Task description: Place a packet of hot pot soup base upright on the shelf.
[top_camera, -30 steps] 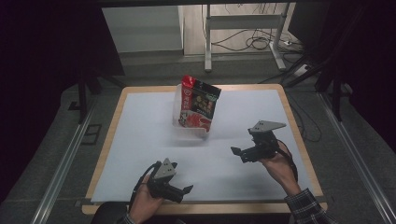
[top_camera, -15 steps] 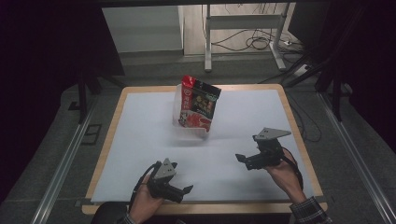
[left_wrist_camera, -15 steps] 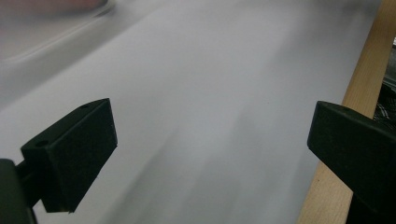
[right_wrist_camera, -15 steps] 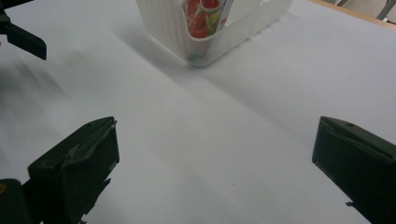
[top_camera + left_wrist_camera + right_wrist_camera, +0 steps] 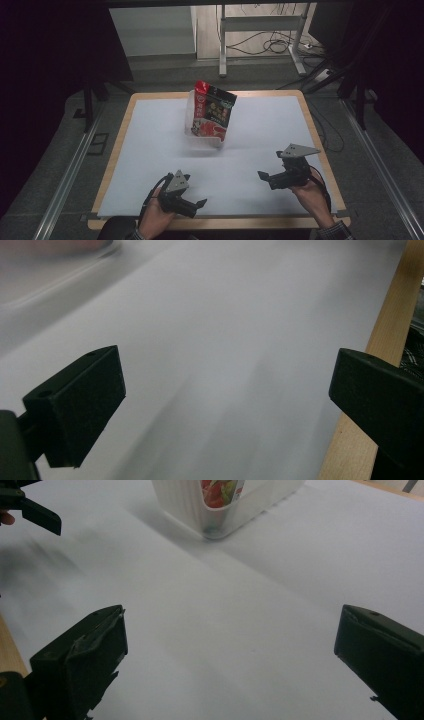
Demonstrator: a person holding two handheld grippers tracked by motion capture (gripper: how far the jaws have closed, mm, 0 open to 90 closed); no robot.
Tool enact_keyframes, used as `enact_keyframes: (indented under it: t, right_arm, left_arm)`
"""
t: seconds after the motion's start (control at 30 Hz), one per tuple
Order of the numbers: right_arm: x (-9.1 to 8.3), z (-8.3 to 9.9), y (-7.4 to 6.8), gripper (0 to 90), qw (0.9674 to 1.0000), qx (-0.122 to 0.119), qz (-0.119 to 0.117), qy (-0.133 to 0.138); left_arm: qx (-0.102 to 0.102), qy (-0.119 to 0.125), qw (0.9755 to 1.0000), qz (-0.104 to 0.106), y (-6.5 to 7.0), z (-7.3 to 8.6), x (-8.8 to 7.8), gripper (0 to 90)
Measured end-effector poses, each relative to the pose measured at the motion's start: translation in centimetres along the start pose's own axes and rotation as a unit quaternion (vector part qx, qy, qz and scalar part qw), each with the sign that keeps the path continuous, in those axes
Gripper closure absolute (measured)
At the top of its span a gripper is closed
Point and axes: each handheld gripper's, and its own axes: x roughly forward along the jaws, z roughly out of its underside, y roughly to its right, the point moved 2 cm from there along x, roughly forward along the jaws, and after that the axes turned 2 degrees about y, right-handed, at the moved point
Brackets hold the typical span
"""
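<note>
A red and black food packet (image 5: 214, 106) stands upright in a clear white plastic tub (image 5: 204, 136) at the far middle of the white table. My left gripper (image 5: 195, 190) rests near the front edge, open, with bare table between its jaws (image 5: 225, 385). My right gripper (image 5: 268, 166) is held at the front right, also open and holding nothing (image 5: 230, 635). In the right gripper view, the ribbed tub (image 5: 200, 505) with the packet (image 5: 220, 489) lies well ahead of the jaws, and the left gripper (image 5: 31, 506) shows at the top left.
A wooden rim (image 5: 321, 150) runs round the white table top (image 5: 160, 145); it shows close to the left gripper's right jaw (image 5: 385, 340). Beyond the table stand a metal frame (image 5: 260, 35) and loose cables (image 5: 280, 46) on the floor.
My right gripper has drawn back toward the front edge and a little to the right, still open. The left gripper, tub and packet have stayed put.
</note>
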Motion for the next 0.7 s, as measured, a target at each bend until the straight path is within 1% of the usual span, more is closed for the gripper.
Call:
enact_keyframes:
  t: [0.37, 0.53, 0.6, 0.63, 0.7]
  right_arm:
    - [-1.4, 0.9, -0.2, 0.5, 0.9999, -0.005, 0.015, -0.003]
    - [-2.1, 1.7, -0.1, 0.5, 0.9996, -0.008, 0.027, -0.008]
    - [-2.4, 2.3, 0.2, 0.6, 0.9992, -0.008, 0.036, -0.012]
    - [-2.4, 2.3, 0.2, 0.6, 0.9992, -0.008, 0.036, -0.012]
    - [-2.6, 2.6, 0.3, 0.6, 0.9990, -0.005, 0.042, -0.015]
  left_arm:
    - [0.003, -0.003, 1.0000, -0.001, 0.0, 0.0, 0.1, 1.6]
    - [0.003, -0.004, 1.0000, 0.000, 0.0, 0.0, 0.1, 1.6]
    - [0.003, -0.004, 1.0000, 0.000, 0.0, 0.0, 0.1, 1.6]
    - [0.003, -0.004, 1.0000, 0.000, 0.1, 0.0, 0.1, 1.6]
    - [0.003, -0.004, 1.0000, 0.000, 0.1, 0.0, 0.1, 1.6]
